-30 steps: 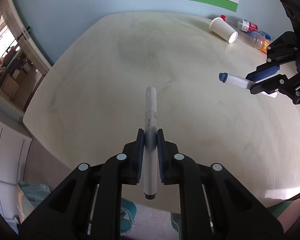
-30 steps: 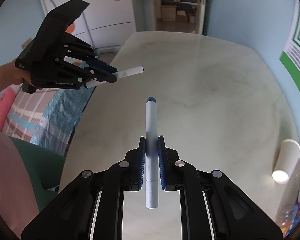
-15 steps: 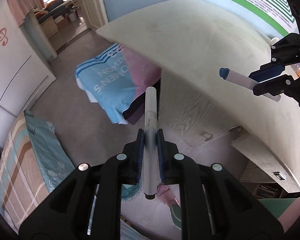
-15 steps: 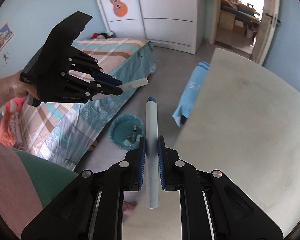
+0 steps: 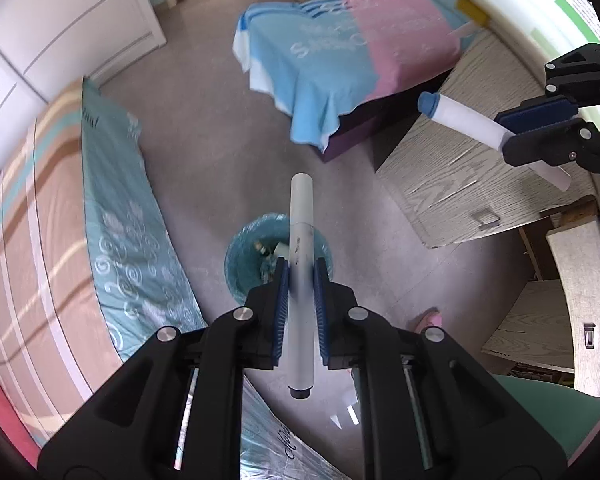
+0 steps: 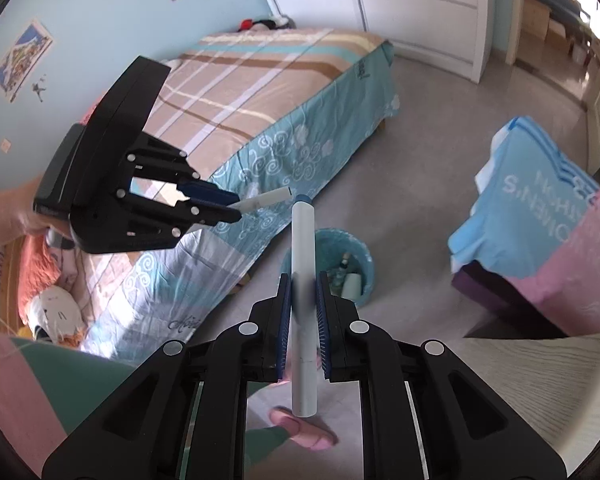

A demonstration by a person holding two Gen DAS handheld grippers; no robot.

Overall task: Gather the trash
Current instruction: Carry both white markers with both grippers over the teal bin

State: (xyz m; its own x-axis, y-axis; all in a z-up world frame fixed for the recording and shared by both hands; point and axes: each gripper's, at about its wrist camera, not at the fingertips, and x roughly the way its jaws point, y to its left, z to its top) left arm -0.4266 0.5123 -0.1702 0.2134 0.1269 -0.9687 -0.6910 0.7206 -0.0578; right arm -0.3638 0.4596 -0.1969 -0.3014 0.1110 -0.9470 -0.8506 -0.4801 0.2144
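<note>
My left gripper is shut on a white marker that points forward over a teal trash bin on the floor below. My right gripper is shut on a white marker with a blue cap, above the same bin, which holds several pieces of trash. In the left wrist view the right gripper shows at the right edge with its blue-capped marker. In the right wrist view the left gripper shows at the left with its marker.
A bed with a striped, teal-patterned cover runs beside the bin. A stool draped in a blue and pink cloth stands beyond it. The wooden desk side and shelves are at the right. A person's foot in a pink slipper is on the grey floor.
Both grippers have swung from above the tabletop out over the floor and sunk. They now point steeply down at the trash bin, each still holding its marker.
</note>
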